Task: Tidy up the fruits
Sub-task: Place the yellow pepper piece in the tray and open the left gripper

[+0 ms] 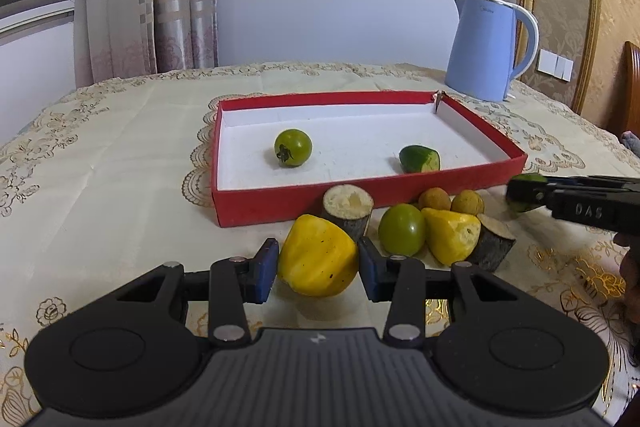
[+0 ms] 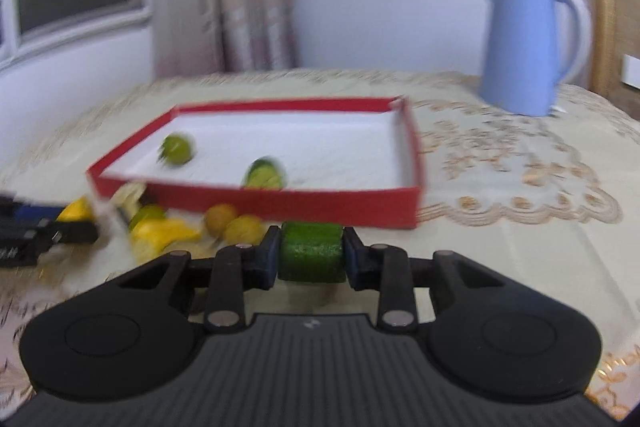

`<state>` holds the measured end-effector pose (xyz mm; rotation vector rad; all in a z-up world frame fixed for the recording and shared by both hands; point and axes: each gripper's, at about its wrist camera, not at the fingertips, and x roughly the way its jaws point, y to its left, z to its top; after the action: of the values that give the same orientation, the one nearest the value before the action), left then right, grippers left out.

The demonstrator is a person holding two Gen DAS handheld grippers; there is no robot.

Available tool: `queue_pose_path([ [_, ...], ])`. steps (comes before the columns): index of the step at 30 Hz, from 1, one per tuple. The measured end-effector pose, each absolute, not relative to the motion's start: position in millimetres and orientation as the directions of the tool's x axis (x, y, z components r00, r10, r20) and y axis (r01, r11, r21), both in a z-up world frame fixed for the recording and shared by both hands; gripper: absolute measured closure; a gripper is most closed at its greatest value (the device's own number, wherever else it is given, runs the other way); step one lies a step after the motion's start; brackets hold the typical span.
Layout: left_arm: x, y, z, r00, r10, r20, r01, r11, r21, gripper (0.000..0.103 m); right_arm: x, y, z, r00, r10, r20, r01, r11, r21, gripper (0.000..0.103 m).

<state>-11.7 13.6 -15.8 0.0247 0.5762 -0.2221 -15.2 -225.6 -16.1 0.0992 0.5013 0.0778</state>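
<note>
- Lower centre of the left view: the left gripper [image 1: 319,264] has its fingers around a yellow fruit piece [image 1: 318,261] on the surface [image 1: 120,147], pads touching or nearly touching it.
- Centre: the red tray [image 1: 280,205] holds a green tomato [image 1: 293,147] and a cucumber piece [image 1: 420,159].
- Lower centre of the right view: the right gripper [image 2: 311,255] pinches a cucumber chunk [image 2: 311,251] just before the tray's front wall.
- Upper right: a blue kettle [image 1: 486,49].
</note>
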Motion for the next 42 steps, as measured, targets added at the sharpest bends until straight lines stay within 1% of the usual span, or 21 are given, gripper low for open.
queue_pose_path([
  [5, -8.2, 10.8, -9.2, 0.819, -0.205, -0.536, 0.217, 0.975, -0.041, 0.062, -19.2, -246.6, -17.3, 0.886, 0.015, -0.463, 0.079, 0.980, 0.182, 0.073],
  [9, -4.8, 7.6, -1.3, 0.830, -0.198, -0.522, 0.215, 0.976, -0.029, 0.062, -17.5, -254.5, -20.2, 0.879, -0.014, -0.477, 0.125, 0.971, 0.202, 0.073],
  [15, 6.2, 1.9, 11.1, 0.846, -0.189, -0.499, 0.208, 0.978, -0.018, 0.062, -17.4, -251.0, -18.8, 0.880, -0.030, -0.473, 0.129, 0.976, 0.178, 0.073],
  [28, 46.5, -4.4, 18.0, 0.861, -0.143, -0.487, 0.161, 0.987, -0.005, 0.062, -18.2, -246.9, -18.0, 0.877, -0.043, -0.478, 0.137, 0.977, 0.162, 0.073],
  [37, 82.4, -6.5, 8.3, 0.854, -0.083, -0.513, 0.111, 0.993, 0.025, 0.062, -16.2, -245.1, -18.2, 0.871, -0.050, -0.488, 0.138, 0.980, 0.145, 0.073],
  [42, 96.5, -9.9, 0.6, 0.839, -0.071, -0.539, 0.104, 0.994, 0.031, 0.062, -15.5, -245.4, -18.4, 0.869, -0.052, -0.492, 0.140, 0.980, 0.144, 0.073],
])
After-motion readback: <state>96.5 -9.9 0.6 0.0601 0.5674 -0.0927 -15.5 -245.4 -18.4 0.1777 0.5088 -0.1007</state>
